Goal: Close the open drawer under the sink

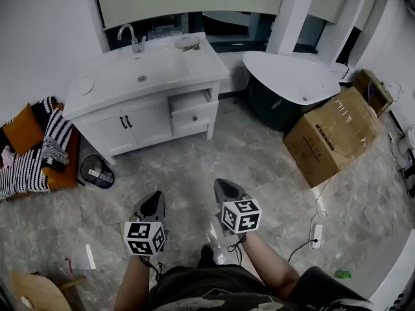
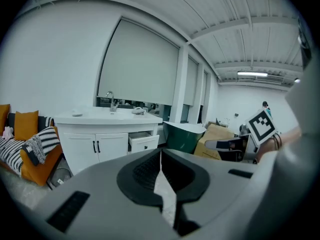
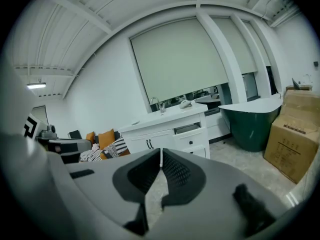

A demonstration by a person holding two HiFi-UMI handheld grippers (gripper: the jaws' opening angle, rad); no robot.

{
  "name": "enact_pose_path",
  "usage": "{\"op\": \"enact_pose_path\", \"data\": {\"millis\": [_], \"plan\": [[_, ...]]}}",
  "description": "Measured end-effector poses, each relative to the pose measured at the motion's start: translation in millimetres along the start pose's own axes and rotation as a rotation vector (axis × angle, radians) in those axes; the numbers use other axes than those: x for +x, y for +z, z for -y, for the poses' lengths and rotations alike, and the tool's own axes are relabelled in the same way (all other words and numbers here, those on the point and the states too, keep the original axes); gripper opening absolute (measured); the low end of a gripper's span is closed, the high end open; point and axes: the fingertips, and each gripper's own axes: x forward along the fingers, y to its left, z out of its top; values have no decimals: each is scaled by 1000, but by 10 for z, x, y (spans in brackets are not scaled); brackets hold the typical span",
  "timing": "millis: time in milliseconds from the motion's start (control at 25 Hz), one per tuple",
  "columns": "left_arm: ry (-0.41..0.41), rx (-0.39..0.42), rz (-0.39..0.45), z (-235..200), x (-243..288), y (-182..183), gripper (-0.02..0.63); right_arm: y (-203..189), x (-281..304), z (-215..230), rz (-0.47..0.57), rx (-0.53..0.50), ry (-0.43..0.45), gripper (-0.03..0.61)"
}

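Two tongs, both pressed together with nothing between them, hang low in front of the person over the grey floor (image 1: 194, 167). The left tongs (image 1: 154, 201) sit slightly nearer the person, and the right tongs (image 1: 224, 186) reach a little further forward. Both point ahead and somewhat downward, toward the white cabinet (image 1: 130, 125) that carries the sink (image 1: 139, 76).

The drawer (image 1: 193, 112) is well apart from both tongs, across open floor. It stands partly pulled out at the right end of the cabinet, beside the two doors and under the sink top. Its front panel runs side to side along the cabinet face, so its travel is straight back toward the wall, away from the person.

In the head view the drawer lies between the lines of the two tongs, a bit closer to the right one. The right tongs therefore look the better placed to reach it. The push would probably need to land flat on the front panel and follow the drawer's slide, not cross it.
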Motion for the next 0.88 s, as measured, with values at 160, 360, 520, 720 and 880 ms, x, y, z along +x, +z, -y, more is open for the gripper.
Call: {"op": "enact_pose_path", "data": {"millis": [160, 360, 520, 720, 880], "plan": [[22, 0, 9, -66, 55, 87, 20, -6, 103, 9, -13, 3, 18, 28], [18, 18, -6, -134, 126, 77, 20, -33, 226, -68, -30, 9, 27, 28], [-12, 8, -16, -215, 300, 35, 20, -87, 320, -122, -50, -2, 20, 28], [-60, 10, -18, -367, 653, 149, 20, 26, 537, 14, -49, 1, -35, 28], [-90, 11, -25, -591, 940, 263, 20, 139, 841, 97, -49, 14, -72, 28]]}}
